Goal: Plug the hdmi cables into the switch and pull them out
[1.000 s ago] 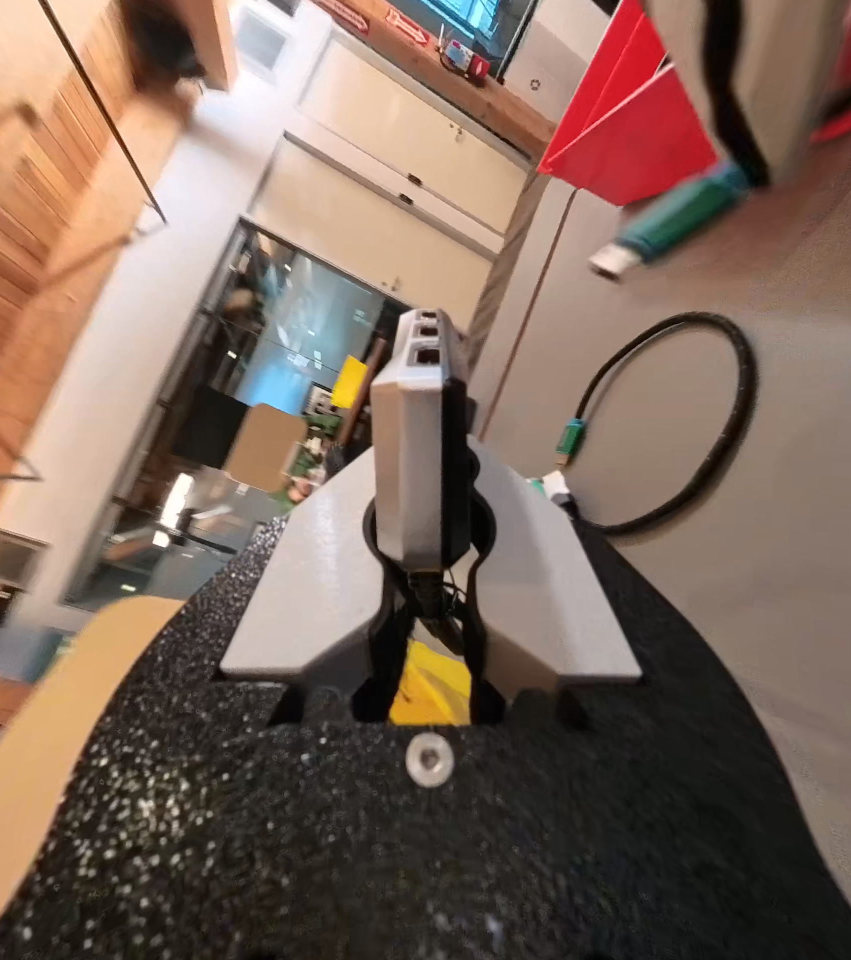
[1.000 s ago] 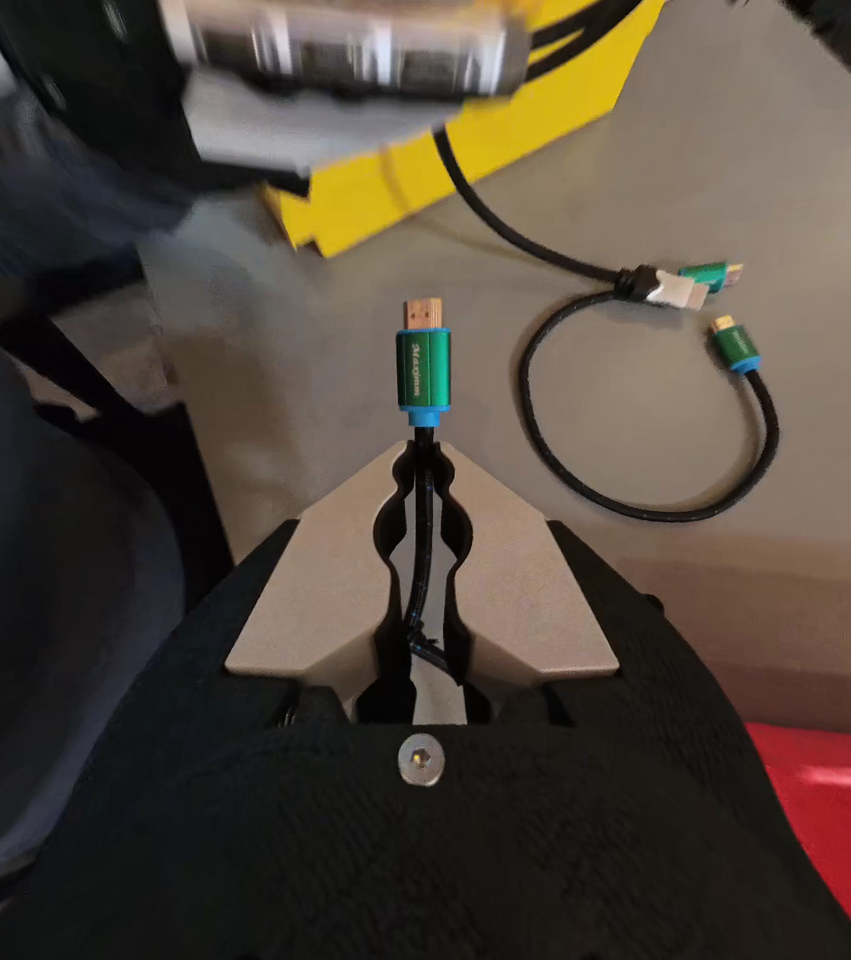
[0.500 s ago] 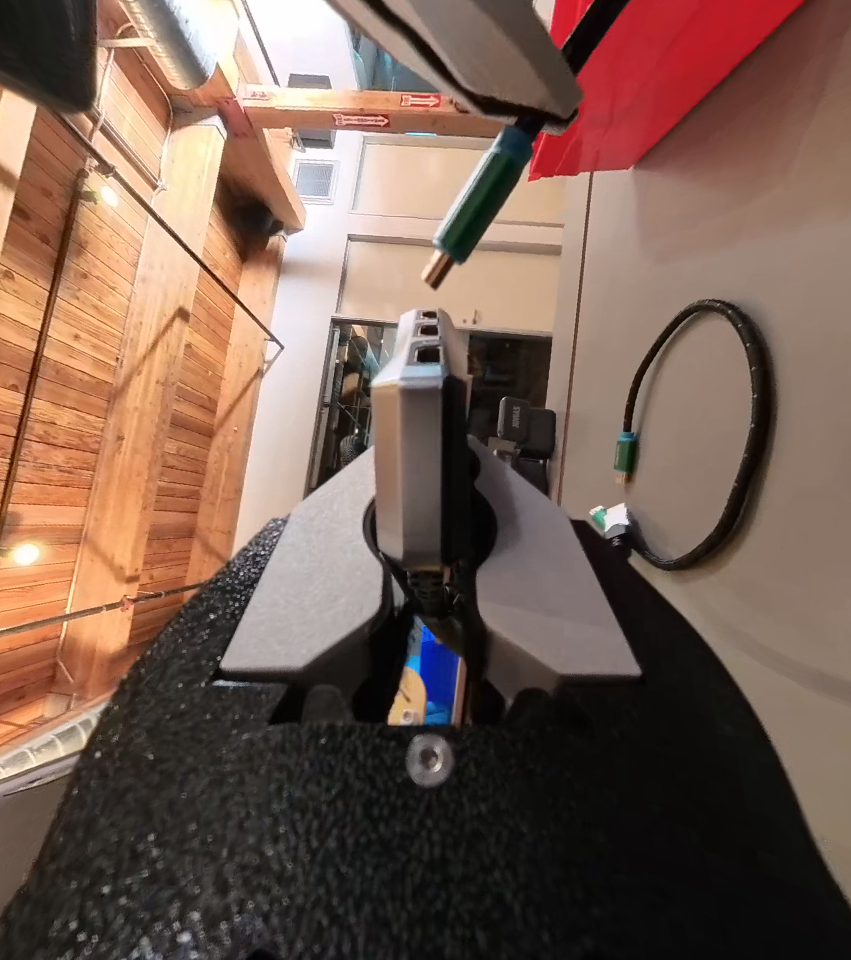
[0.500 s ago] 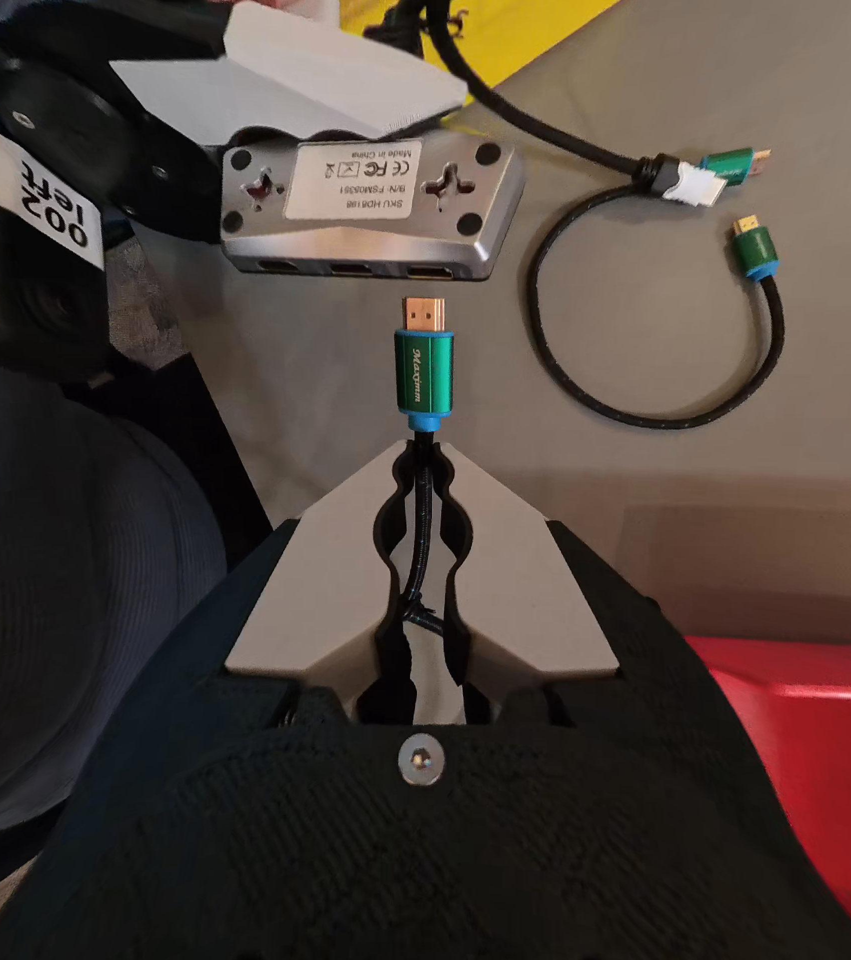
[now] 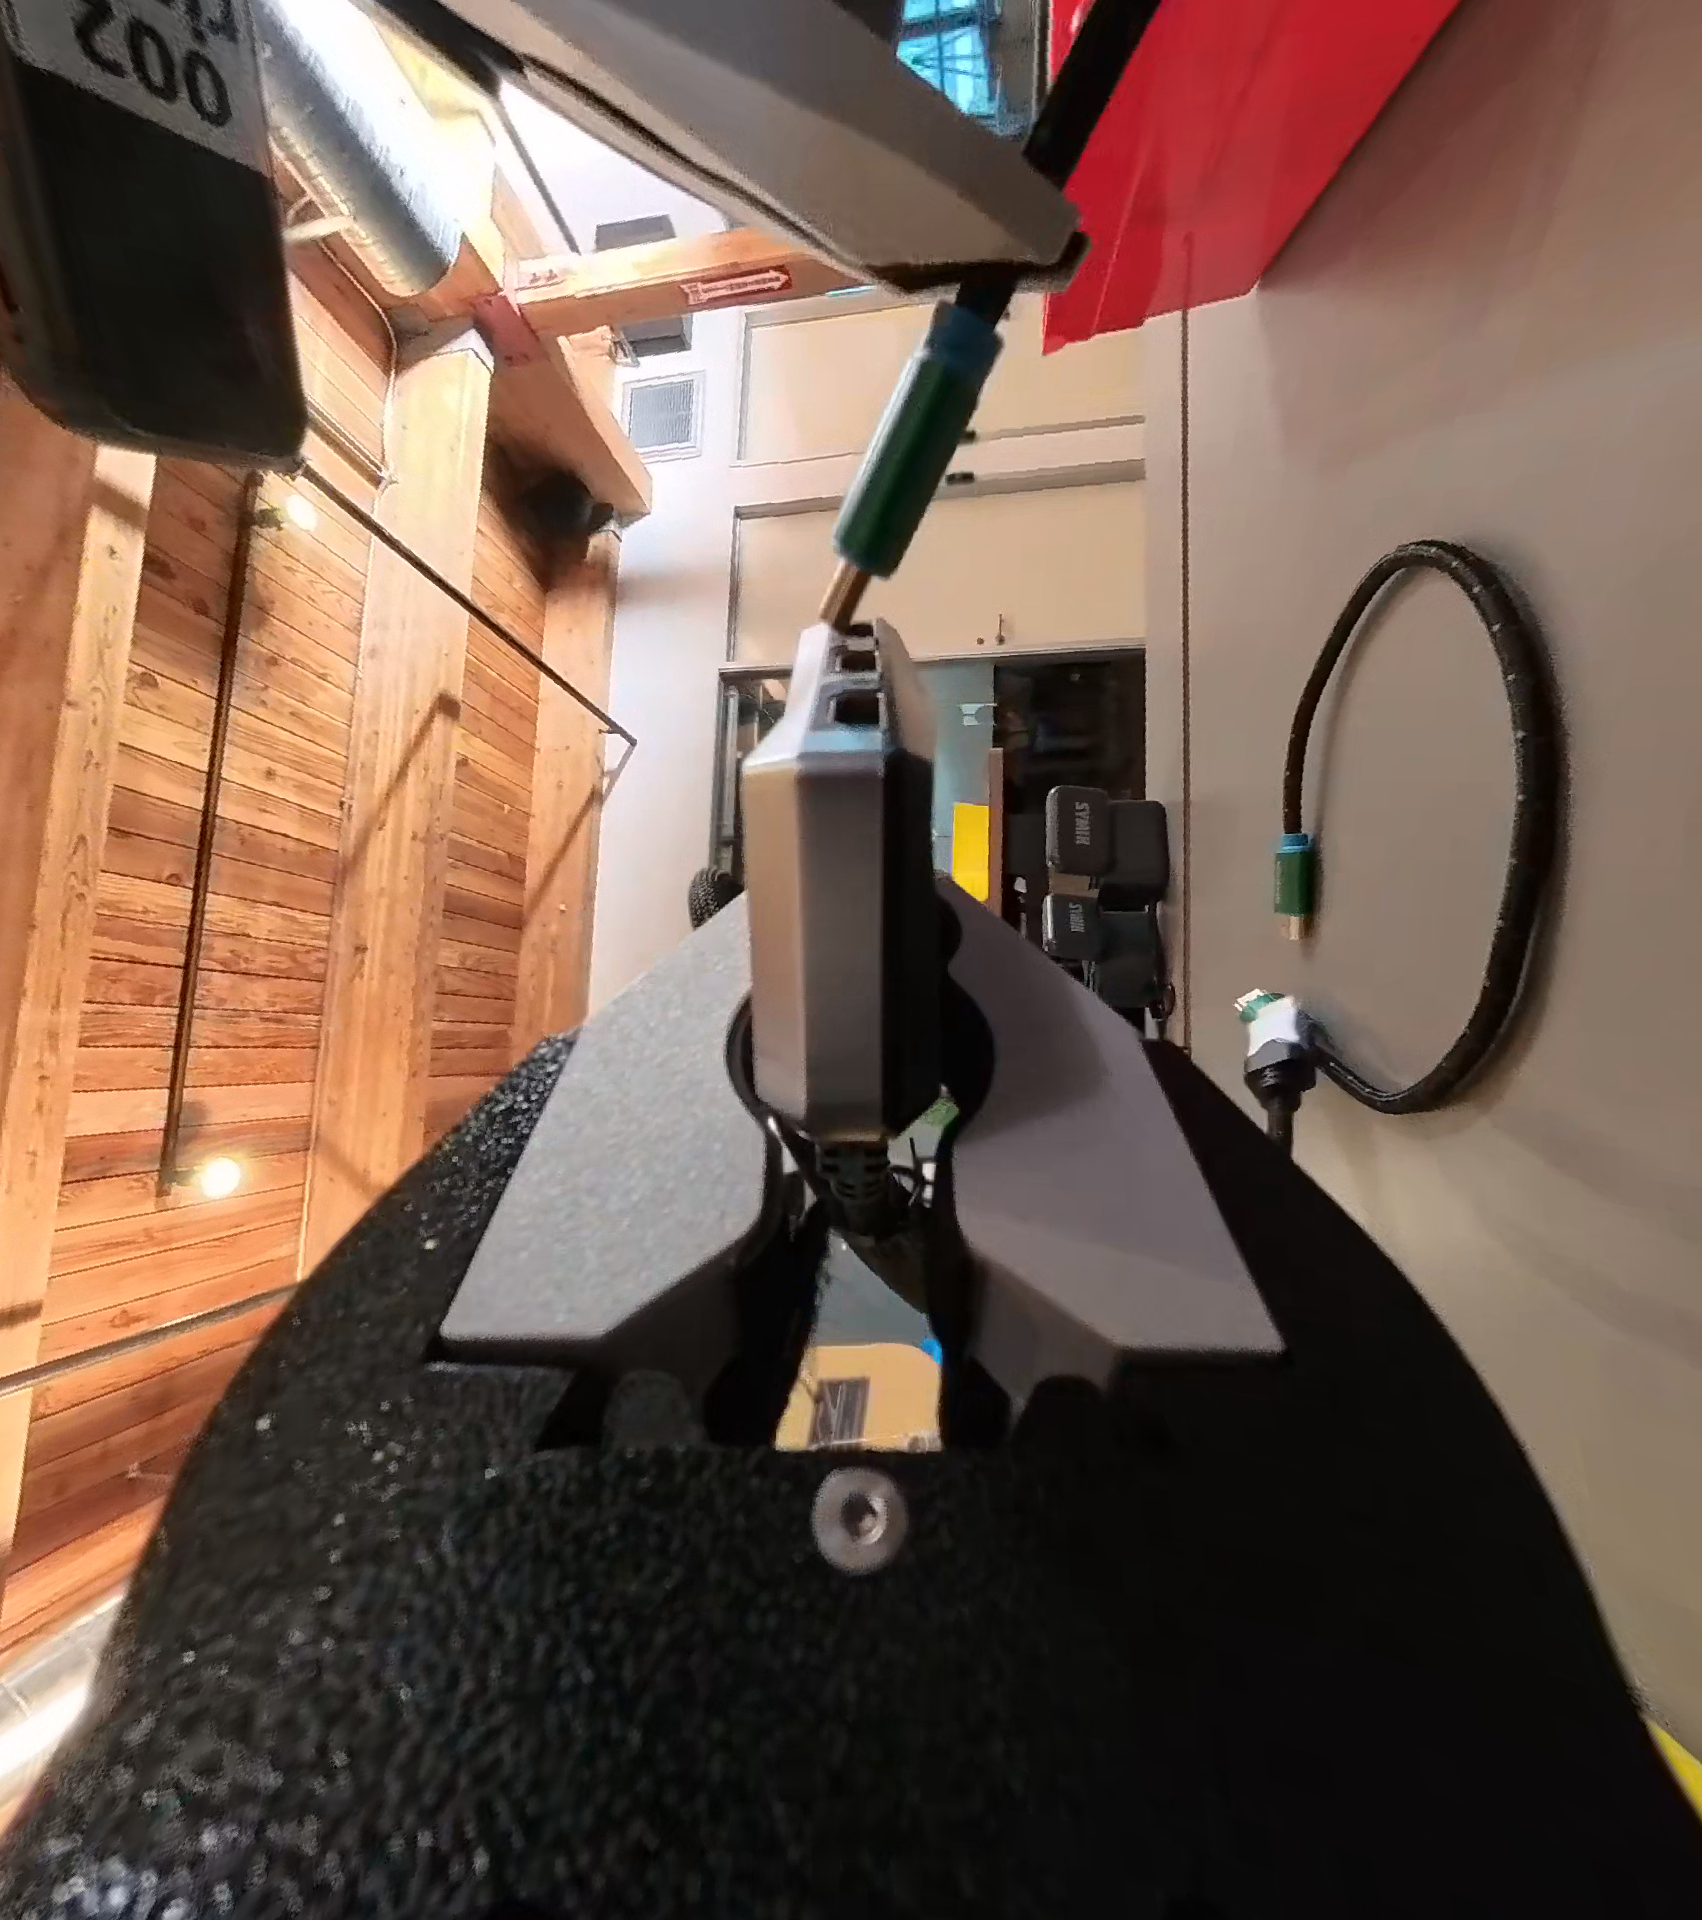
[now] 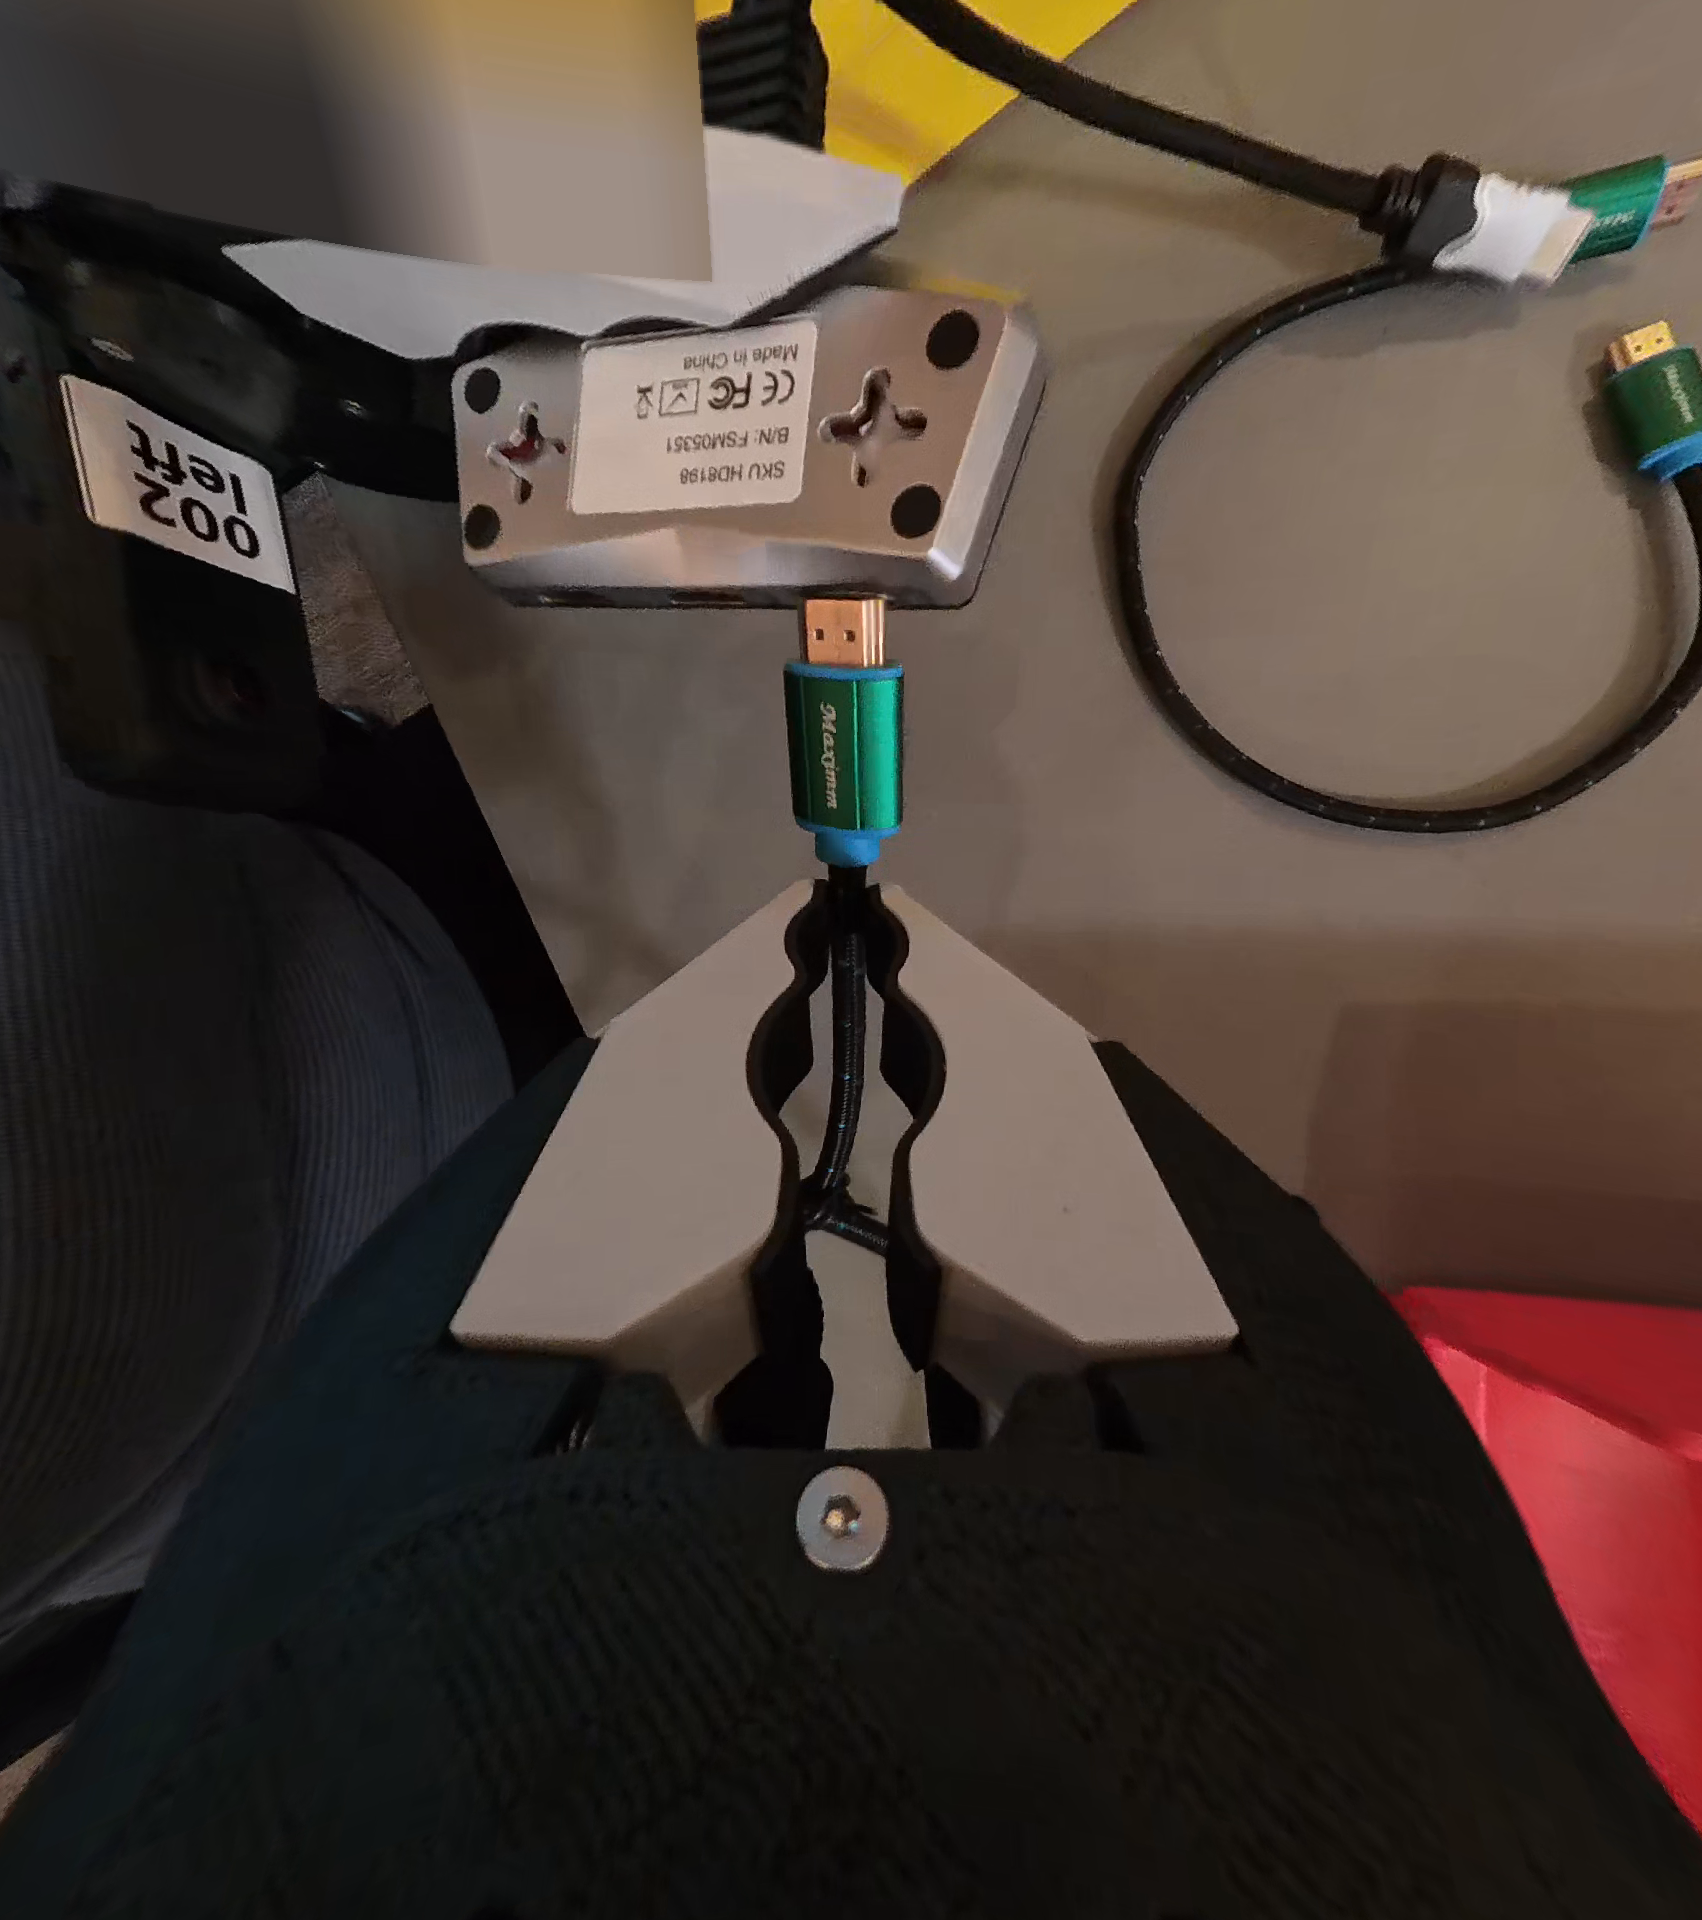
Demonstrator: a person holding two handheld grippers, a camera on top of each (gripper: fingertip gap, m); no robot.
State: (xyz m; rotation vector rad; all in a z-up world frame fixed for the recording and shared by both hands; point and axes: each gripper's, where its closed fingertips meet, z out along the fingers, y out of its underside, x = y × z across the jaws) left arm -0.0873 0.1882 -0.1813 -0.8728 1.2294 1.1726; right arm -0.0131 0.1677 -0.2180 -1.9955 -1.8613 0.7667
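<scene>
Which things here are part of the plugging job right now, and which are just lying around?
In use:
- switch, in left gripper
- green HDMI plug, its cable in right gripper

Lying about:
- looped HDMI cable
- red bin
- yellow bin

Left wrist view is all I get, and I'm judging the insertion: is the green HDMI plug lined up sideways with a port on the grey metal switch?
Observer: Yes. The right wrist view shows the green HDMI plug squarely in line with an end port of the grey metal switch. Its gold tip just meets the port face, and nearly all of it is exposed.
Operator: What exactly is the right gripper clamping?
Observer: The right gripper pinches the black braided cable just behind the plug's blue collar, not the plug body.
</scene>
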